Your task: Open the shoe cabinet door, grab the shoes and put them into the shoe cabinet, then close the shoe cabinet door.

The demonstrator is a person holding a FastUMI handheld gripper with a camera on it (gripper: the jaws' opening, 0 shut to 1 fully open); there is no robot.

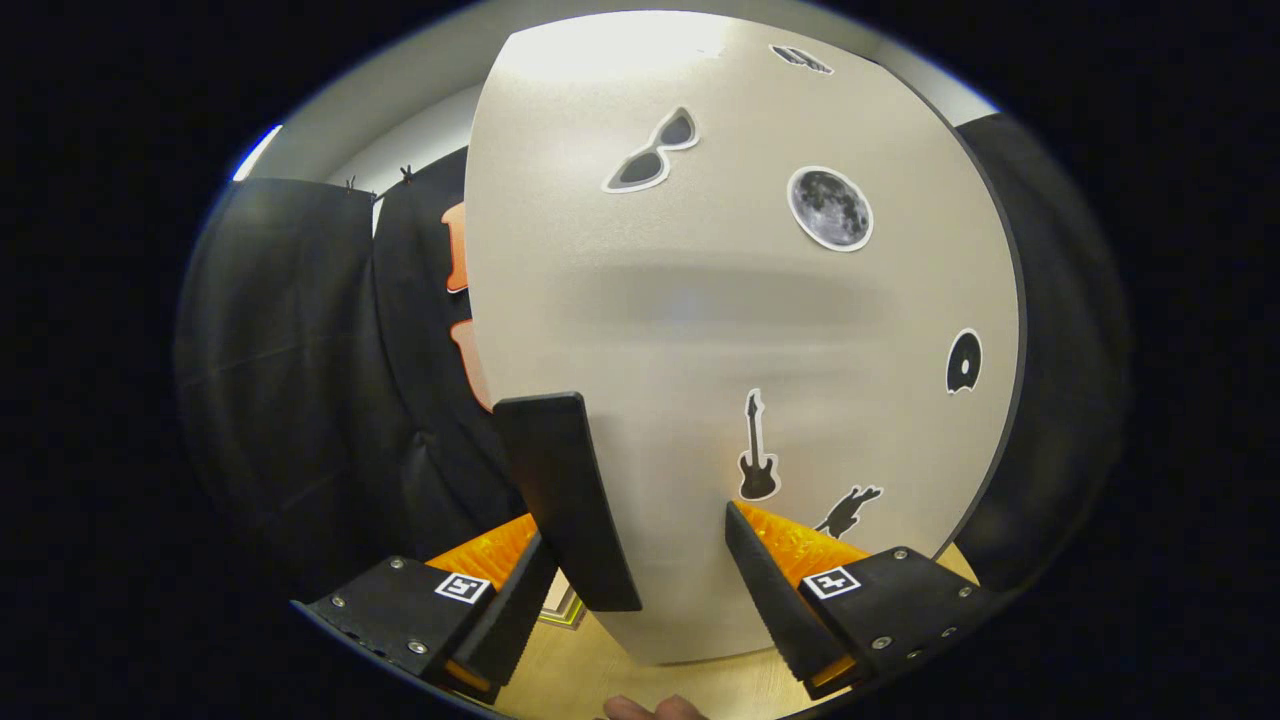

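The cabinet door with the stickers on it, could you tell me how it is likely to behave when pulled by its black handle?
The cabinet door looks like a flat rigid panel, so it should probably swing as one piece rather than flex. Its black handle sits between the open claw fingers and looks solid. The glossy face might be slippery to push.

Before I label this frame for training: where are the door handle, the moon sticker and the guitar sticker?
door handle (565, 500), gripper view, mid-bar.
moon sticker (830, 208), gripper view, disc centre.
guitar sticker (757, 478), gripper view, body.
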